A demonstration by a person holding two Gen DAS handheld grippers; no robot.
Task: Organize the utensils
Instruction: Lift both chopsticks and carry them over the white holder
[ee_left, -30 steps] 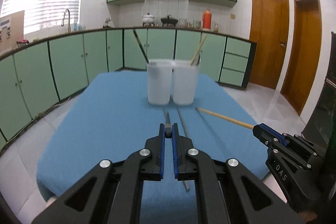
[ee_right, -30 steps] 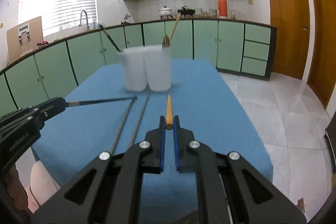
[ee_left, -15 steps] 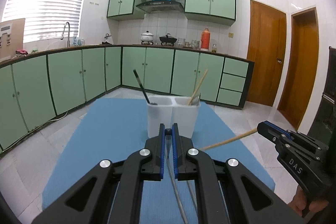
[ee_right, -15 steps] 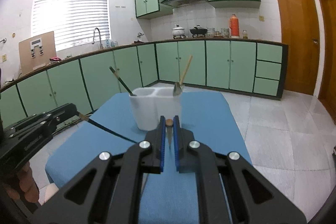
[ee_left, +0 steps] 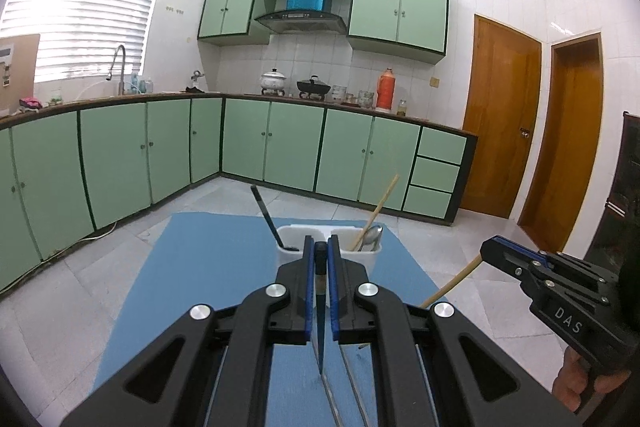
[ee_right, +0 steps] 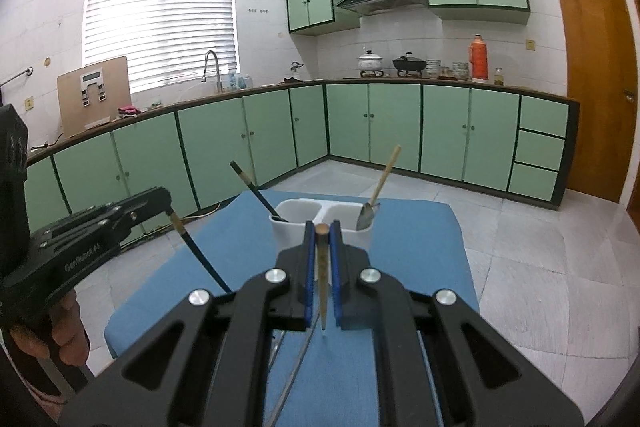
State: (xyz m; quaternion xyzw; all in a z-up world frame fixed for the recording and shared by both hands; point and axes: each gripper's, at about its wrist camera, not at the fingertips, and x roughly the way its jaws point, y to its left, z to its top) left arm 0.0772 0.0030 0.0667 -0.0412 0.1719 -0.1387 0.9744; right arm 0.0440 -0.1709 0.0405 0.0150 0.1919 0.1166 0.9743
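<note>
Left wrist view: left gripper (ee_left: pixel 320 259) fingers are clamping a dark chopstick (ee_left: pixel 319 311), its tip hanging below.
Right wrist view: right gripper (ee_right: pixel 322 239) fingers are pinching a wooden chopstick (ee_right: pixel 322 275).
Holder: white holder (ee_right: pixel 320 217) is standing just beyond, on the blue surface (ee_right: pixel 416 239).

The path above the blue table (ee_right: pixel 420 227) to the white two-compartment holder (ee_right: pixel 320 217) is left open, while its left cup is partly occupied by a leaning dark chopstick (ee_right: pixel 256 193) and its right cup by a wooden chopstick (ee_right: pixel 385 175) and a spoon (ee_right: pixel 366 215).
</note>
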